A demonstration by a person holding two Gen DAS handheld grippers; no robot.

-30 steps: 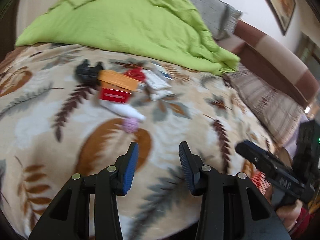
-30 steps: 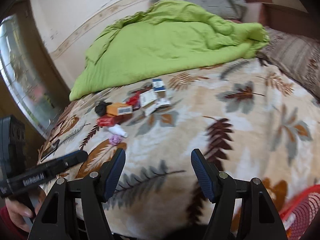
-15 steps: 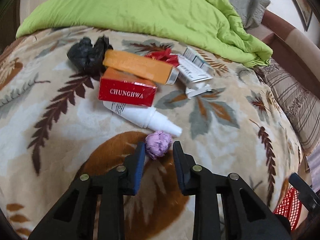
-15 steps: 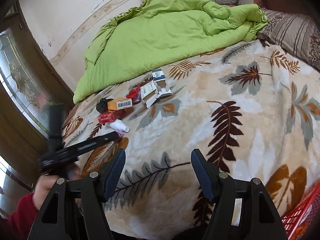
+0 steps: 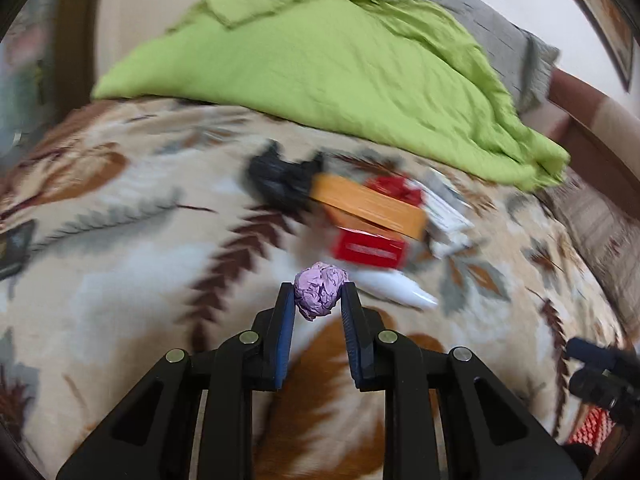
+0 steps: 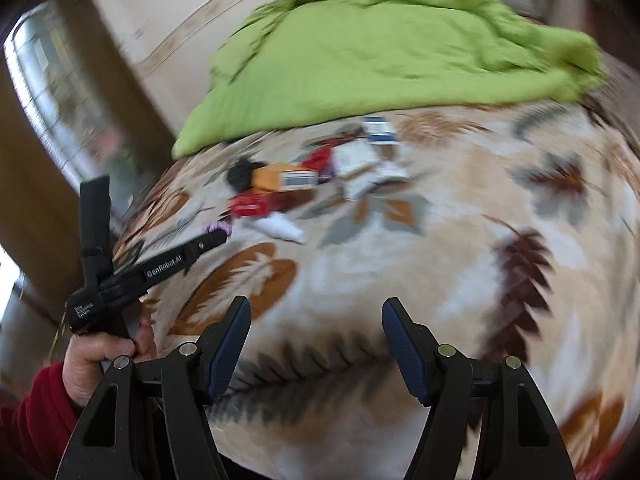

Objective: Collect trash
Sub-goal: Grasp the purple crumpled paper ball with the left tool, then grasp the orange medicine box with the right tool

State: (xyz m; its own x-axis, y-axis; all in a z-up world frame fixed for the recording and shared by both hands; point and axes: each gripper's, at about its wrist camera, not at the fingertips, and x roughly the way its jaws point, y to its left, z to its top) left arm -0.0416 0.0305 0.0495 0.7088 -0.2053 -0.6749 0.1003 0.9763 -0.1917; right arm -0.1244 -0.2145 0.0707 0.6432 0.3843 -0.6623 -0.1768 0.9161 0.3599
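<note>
Green duvet [image 5: 328, 64] on leaf-patterned blanket [image 5: 120, 264], grey pillow [image 5: 516, 44] behind

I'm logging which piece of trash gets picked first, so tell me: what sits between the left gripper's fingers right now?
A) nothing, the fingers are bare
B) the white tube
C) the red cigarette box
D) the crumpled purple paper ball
D: in the left wrist view, the left gripper has its two blue pads pressed against the sides of the crumpled purple paper ball, while the white tube and red cigarette box lie beyond on the blanket.
</note>
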